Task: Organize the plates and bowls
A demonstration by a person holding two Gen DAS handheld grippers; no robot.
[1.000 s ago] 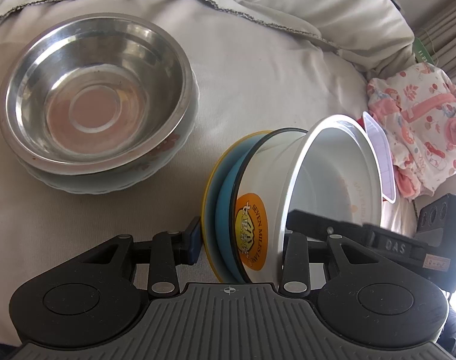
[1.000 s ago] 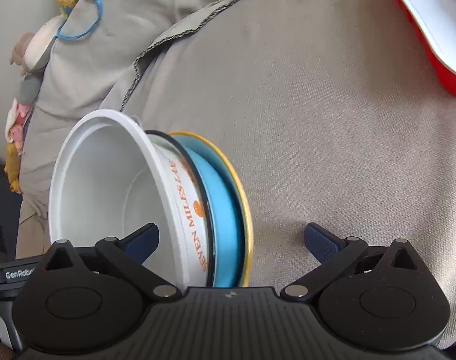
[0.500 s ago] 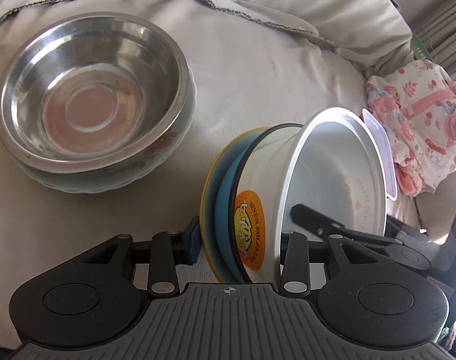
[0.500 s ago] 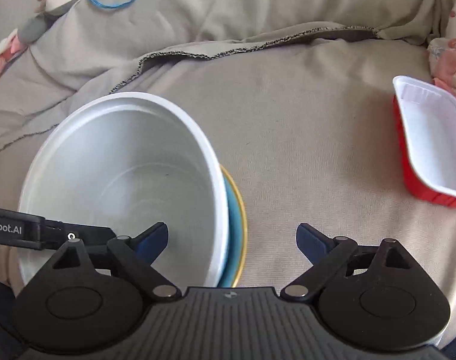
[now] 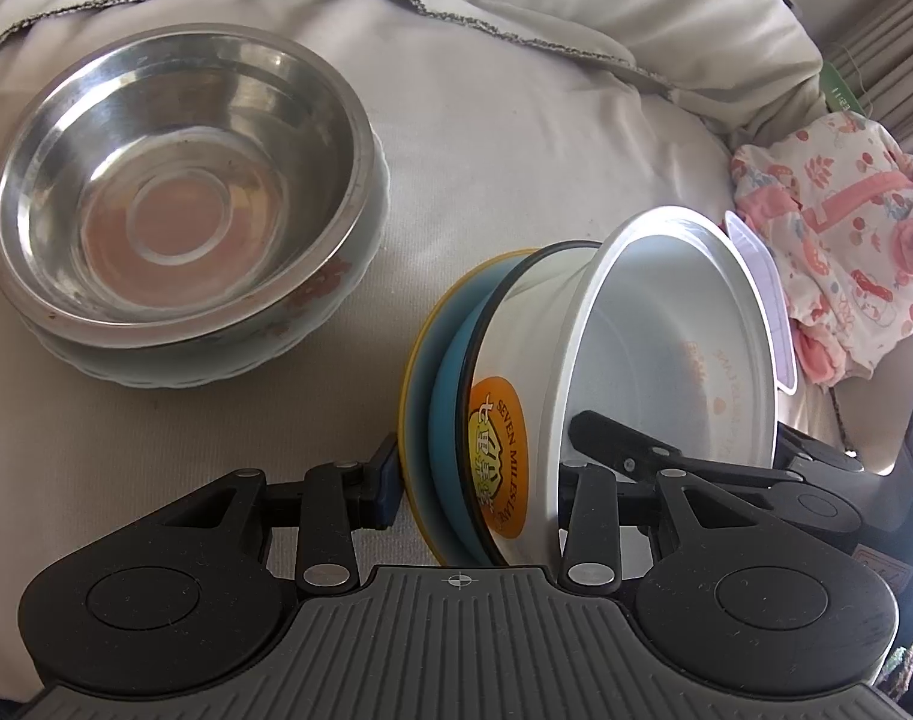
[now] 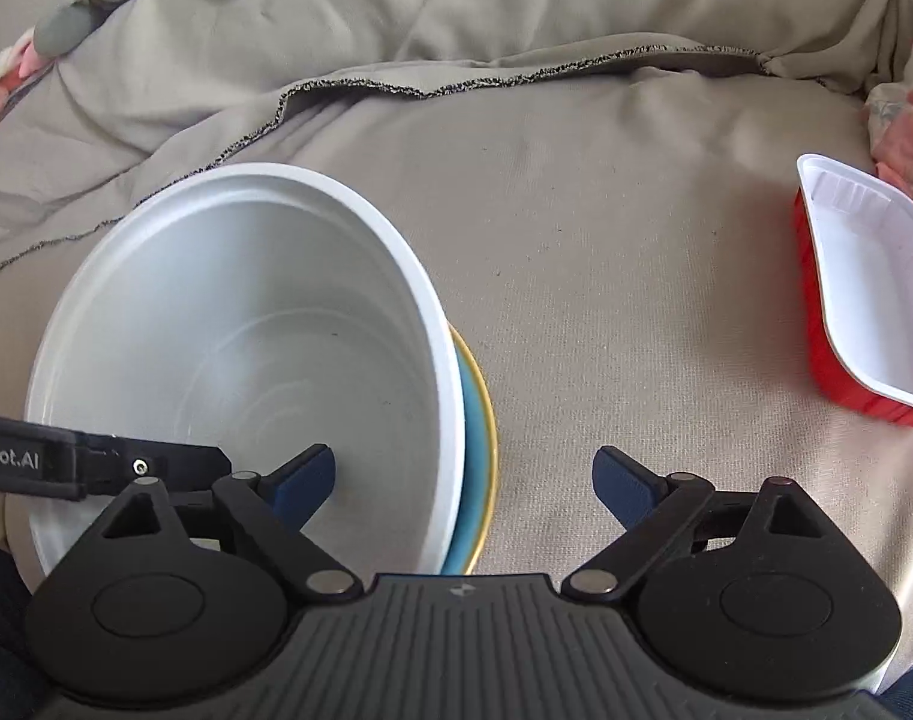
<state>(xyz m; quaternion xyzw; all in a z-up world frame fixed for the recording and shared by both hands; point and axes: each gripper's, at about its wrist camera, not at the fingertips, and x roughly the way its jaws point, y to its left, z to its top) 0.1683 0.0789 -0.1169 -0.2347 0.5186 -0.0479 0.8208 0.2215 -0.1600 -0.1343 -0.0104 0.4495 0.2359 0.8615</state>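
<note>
White bowl [image 5: 666,360] with an orange "SEVEN MILES LANE" label, tipped on its side, nested against a blue plate [image 5: 447,384] and a yellow-rimmed plate [image 5: 410,378], in my grip. To the left, a steel bowl [image 5: 174,180] sits upright inside a pale patterned bowl [image 5: 228,348].

Both grippers, left [image 5: 474,480] and right [image 6: 463,474], are black with ribbed grey bases, silver pivot screws, round side discs and blue pads [image 6: 303,477].
</note>
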